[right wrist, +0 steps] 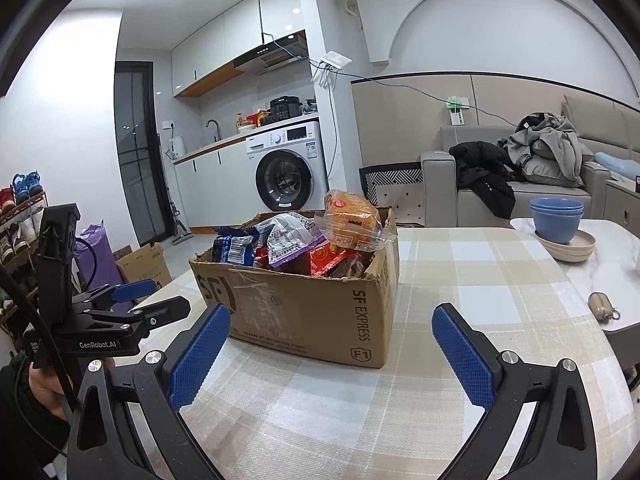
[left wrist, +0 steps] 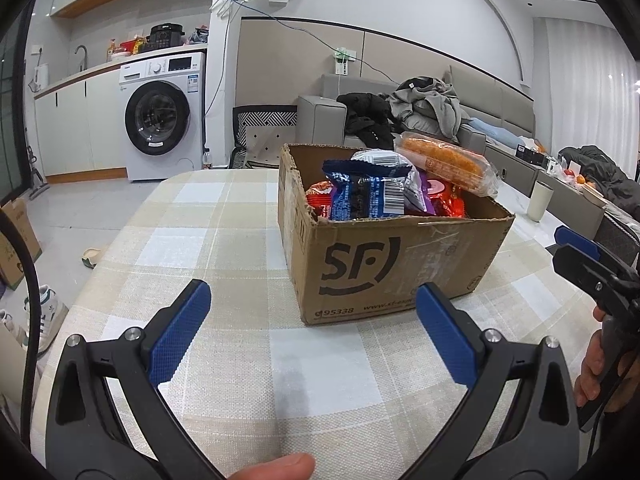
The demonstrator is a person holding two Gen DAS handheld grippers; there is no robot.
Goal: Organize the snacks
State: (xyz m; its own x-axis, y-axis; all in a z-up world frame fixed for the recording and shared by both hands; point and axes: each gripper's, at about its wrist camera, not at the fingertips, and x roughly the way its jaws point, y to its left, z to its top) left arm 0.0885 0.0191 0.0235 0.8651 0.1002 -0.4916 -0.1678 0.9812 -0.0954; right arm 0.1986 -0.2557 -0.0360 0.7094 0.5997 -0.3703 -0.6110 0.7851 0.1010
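An open cardboard SF box (left wrist: 400,256) stands on the checked tablecloth (left wrist: 224,240), full of snack packets. A blue packet (left wrist: 360,196) and an orange bread pack (left wrist: 444,164) stick out on top. The box also shows in the right wrist view (right wrist: 312,312), with the orange pack (right wrist: 352,220) on top. My left gripper (left wrist: 314,308) is open and empty, short of the box's near left corner. My right gripper (right wrist: 332,332) is open and empty, in front of the box. Each gripper shows in the other's view, the right one (left wrist: 580,252) and the left one (right wrist: 140,296).
Blue bowls on beige plates (right wrist: 560,228) and a small tan case (right wrist: 604,306) sit on the white table to the right. A white cup (left wrist: 540,200) stands behind the box. A sofa with clothes (right wrist: 520,168) is beyond. A washing machine (left wrist: 164,120) stands by the wall.
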